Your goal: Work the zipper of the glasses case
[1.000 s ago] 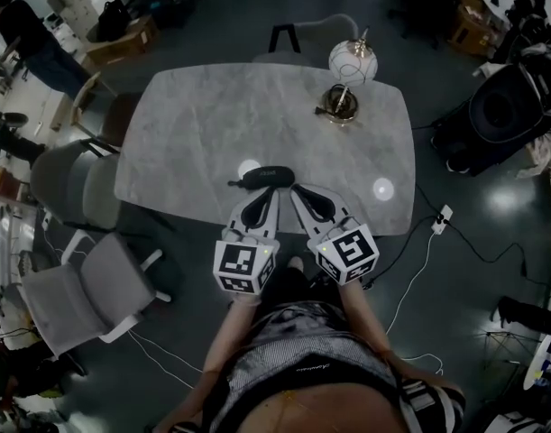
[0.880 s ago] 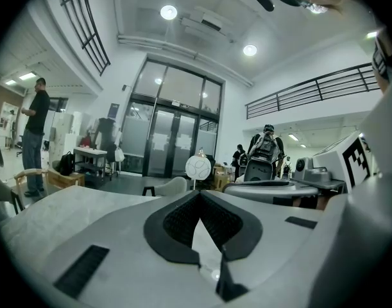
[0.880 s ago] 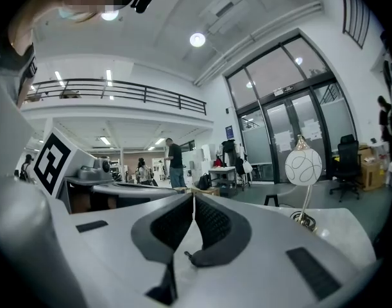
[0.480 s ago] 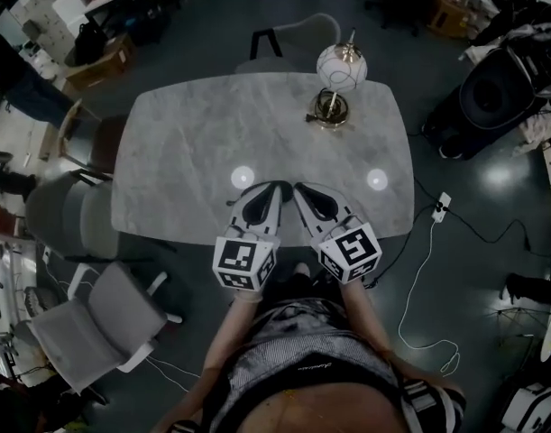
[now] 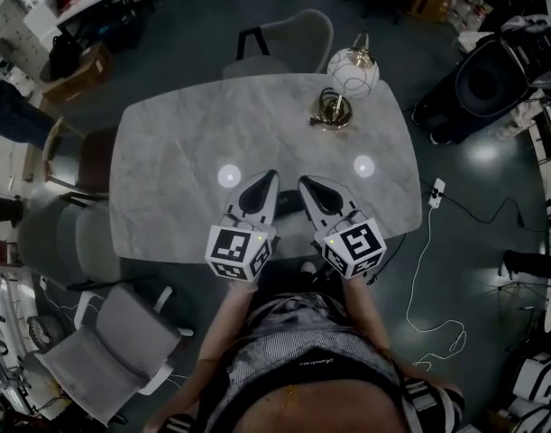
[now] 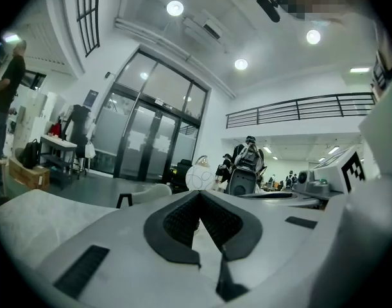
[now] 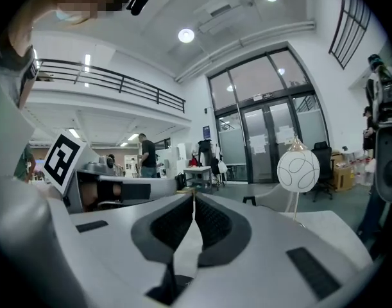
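Head view: the dark glasses case lies on the near part of the pale grey marble-look counter, showing only as a dark sliver between the two grippers.
The left gripper and right gripper flank it, and each has its jaws together on nothing. A white globe lamp on a brass base stands well apart, near the far edge.
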Tool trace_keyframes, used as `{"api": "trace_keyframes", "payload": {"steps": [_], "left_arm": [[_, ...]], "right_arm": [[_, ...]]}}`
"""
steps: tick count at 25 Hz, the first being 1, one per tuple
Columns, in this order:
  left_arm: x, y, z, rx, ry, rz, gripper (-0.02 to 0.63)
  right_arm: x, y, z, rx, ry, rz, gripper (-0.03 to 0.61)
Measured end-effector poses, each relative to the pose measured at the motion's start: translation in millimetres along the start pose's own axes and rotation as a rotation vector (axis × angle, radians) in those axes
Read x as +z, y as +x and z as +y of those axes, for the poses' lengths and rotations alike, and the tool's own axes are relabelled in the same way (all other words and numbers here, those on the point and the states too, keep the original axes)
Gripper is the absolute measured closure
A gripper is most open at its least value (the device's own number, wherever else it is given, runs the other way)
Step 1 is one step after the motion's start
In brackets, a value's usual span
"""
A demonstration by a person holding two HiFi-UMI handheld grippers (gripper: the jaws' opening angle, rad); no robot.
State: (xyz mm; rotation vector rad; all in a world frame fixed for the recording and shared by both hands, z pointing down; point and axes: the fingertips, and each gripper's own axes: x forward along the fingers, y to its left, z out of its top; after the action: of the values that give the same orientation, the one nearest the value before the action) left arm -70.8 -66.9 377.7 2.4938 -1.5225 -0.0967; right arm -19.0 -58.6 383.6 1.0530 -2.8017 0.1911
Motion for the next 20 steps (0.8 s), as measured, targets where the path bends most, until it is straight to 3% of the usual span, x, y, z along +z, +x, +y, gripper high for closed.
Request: {"api": "trace_keyframes", "payload": {"steps": [3,13,20], "left_arm": [[2,0,20,-0.03,-0.019,-0.013,0.614],[-21,13,65,-0.124,-0.048,0.075,0.614],[-33,24,67,-0.127,-0.065,0.113,0.614]], "right_arm": [[-3,12,-3,-0.046,-0.004,0.015,0.515],[-18,30,-21,-0.189,0.007,0.064,0.515],[-26,42,-28,-0.165,0.021,0.086,0.515]]}}
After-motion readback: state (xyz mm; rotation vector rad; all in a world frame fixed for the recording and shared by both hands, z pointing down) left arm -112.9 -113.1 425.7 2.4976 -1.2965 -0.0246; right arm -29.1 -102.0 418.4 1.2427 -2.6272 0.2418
